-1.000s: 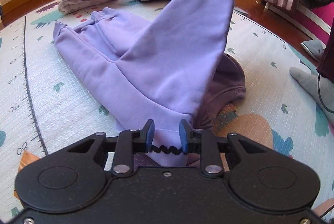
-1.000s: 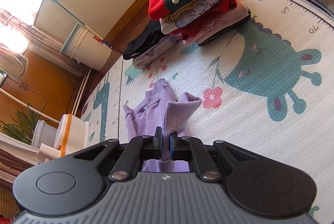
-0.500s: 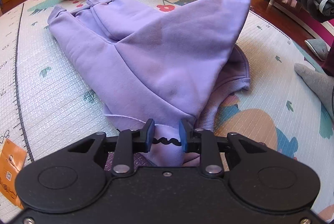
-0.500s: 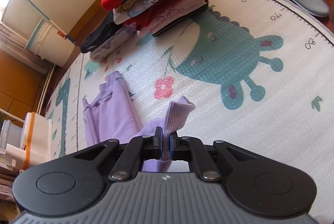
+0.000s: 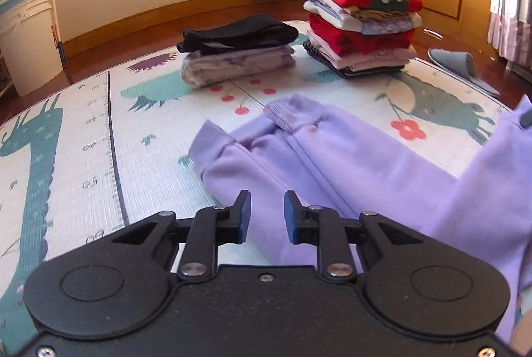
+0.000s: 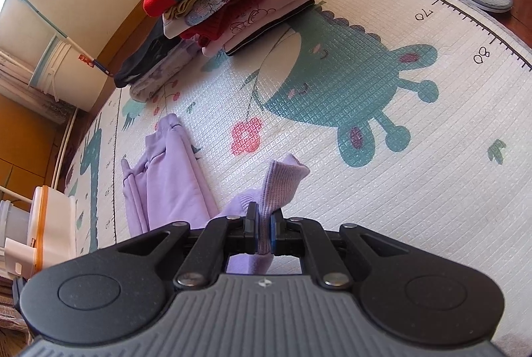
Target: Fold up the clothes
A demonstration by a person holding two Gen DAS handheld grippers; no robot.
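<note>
Left gripper (image 5: 264, 212) spread apart, blue pads bare, nothing between them; poised just above the lilac sweatshirt (image 5: 332, 164), whose folded body runs from 6 o'clock toward 12. Ribbed cuffs (image 5: 211, 142) at the far end, one at 11 o'clock of the claw, one at 12. Raised flap of the same cloth climbing at 3 o'clock to the frame edge.

Right gripper (image 6: 263, 232) clamped tight on a ribbed lilac cuff (image 6: 282, 180), which sticks up past the fingertips toward 1 o'clock. Rest of the sweatshirt (image 6: 166, 187) flat at 10 o'clock.

Underneath, a play mat (image 5: 83, 157) printed with teal animals, red flowers and a ruler scale. Beyond the garment at 12 o'clock in the left view, a low folded pile (image 5: 237, 51) with a black piece on top; at 1 o'clock a taller stack (image 5: 360, 24) topped in red with a green patch. Grey slipper (image 5: 460, 66) at 2 o'clock, off the mat. White bucket (image 5: 23, 44) at 10 o'clock by the wall.
</note>
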